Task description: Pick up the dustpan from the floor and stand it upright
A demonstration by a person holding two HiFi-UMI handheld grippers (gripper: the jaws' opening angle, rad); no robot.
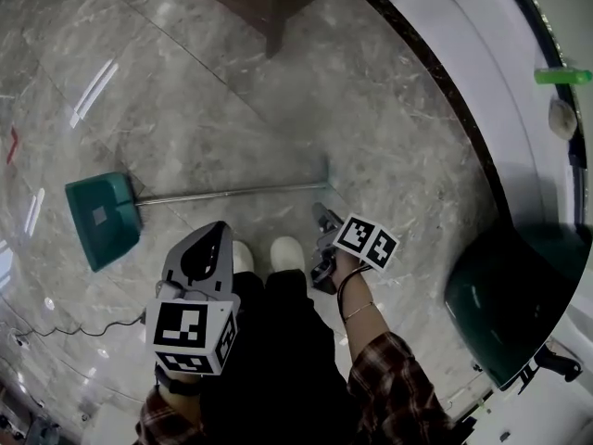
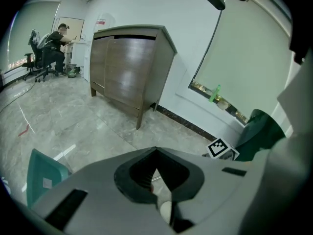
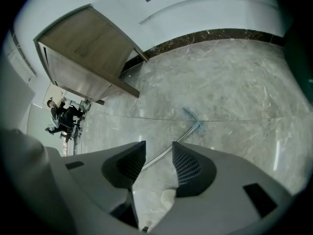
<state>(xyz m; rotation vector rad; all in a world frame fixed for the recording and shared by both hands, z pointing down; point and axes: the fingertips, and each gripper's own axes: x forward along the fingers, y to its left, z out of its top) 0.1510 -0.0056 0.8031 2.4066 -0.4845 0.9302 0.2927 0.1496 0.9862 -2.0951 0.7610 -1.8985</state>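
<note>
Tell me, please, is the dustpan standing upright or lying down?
Lying down: the green dustpan rests flat on the floor, its long metal handle stretched level along it.

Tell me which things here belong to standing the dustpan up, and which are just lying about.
For the job:
- teal dustpan, lying on the floor
- its metal handle
- left tool
- right tool

Just about:
- wooden cabinet
- dark green chair
- green bottle on the sill
</note>
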